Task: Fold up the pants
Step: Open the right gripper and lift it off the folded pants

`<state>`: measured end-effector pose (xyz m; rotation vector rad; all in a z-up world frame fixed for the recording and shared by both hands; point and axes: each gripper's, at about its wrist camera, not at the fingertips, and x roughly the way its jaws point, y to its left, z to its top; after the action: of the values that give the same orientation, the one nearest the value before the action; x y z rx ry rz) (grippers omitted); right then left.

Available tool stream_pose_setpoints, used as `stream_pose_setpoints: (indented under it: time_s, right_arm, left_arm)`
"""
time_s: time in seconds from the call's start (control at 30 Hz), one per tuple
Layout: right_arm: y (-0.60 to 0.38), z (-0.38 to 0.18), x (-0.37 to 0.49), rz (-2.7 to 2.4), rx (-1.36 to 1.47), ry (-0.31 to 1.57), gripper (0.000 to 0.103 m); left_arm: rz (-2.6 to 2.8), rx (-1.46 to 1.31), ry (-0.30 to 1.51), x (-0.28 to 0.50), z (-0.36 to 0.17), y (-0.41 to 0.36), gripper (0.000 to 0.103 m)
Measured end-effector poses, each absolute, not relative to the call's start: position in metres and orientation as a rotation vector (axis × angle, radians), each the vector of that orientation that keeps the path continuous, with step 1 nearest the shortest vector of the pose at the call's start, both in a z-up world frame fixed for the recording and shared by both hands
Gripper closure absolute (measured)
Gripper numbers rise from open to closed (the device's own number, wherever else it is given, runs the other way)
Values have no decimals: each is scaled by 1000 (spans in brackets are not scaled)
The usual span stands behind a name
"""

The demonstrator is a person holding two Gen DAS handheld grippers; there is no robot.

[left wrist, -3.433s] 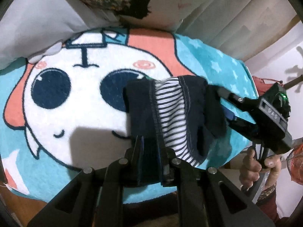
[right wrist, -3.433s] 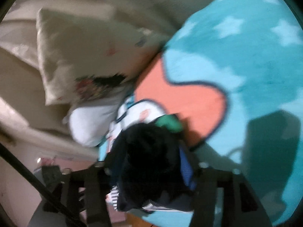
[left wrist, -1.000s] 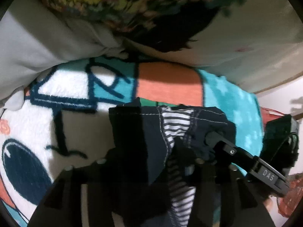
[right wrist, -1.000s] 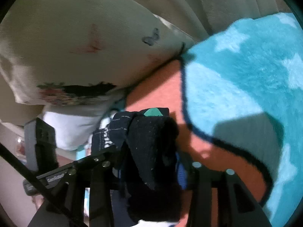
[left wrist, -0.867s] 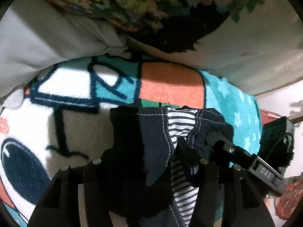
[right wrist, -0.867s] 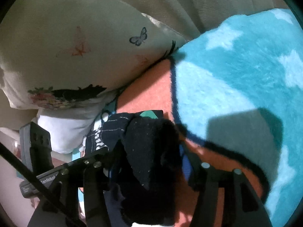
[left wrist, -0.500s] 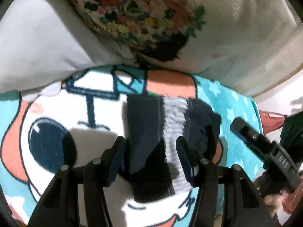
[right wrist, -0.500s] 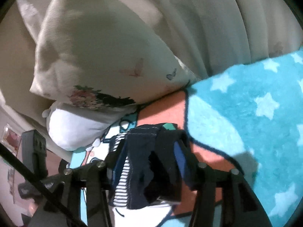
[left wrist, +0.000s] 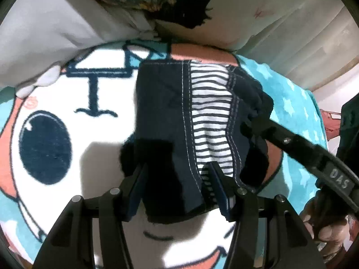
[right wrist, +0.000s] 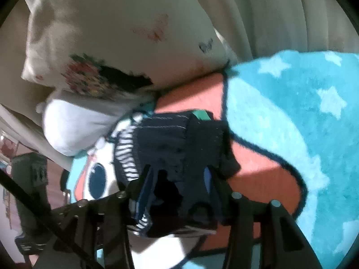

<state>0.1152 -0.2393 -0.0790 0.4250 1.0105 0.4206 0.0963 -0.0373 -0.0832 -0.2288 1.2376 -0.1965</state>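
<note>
The folded navy pants (left wrist: 170,116), with a black-and-white striped lining showing, are over the cartoon-face blanket (left wrist: 56,85) just in front of the pillows. My left gripper (left wrist: 177,179) is shut on their near end, with dark cloth filling the gap between its pads. My right gripper (right wrist: 177,183) has the other side of the bundle (right wrist: 175,143) between its fingers. Its jaws are opening slightly, with the cloth still against the pads. In the left wrist view one right finger (left wrist: 258,125) reaches in from the right, and the fabric bunches around its tip.
A floral cream pillow (right wrist: 112,33) and a white pillow (right wrist: 71,125) lie at the blanket's far edge. Pale curtains (right wrist: 280,11) hang behind them. The teal starred part of the blanket (right wrist: 280,116) spreads to the right. A hand (left wrist: 325,228) grips the right tool's handle.
Both grippers have drawn back from the pillows with the pants still between their fingers. More of the cartoon face shows now, and the right wrist has rolled.
</note>
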Motion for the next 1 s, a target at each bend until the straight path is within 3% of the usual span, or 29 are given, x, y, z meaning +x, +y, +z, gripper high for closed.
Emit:
stream_pose_setpoints:
  time_s: [0.47,0.73,1.0]
  right_arm:
    - [-240,-53,38,184,336,991,37]
    - [-199,-42,0,161,262,979,31]
    - [-158,-30,-20,188,171,946,27]
  left_arm:
    - [-60,-157,1059,41,-15,-12,42]
    - [-22,-49,896,5,24,-3,22]
    - [-10,-30,832,-20,40,19,17]
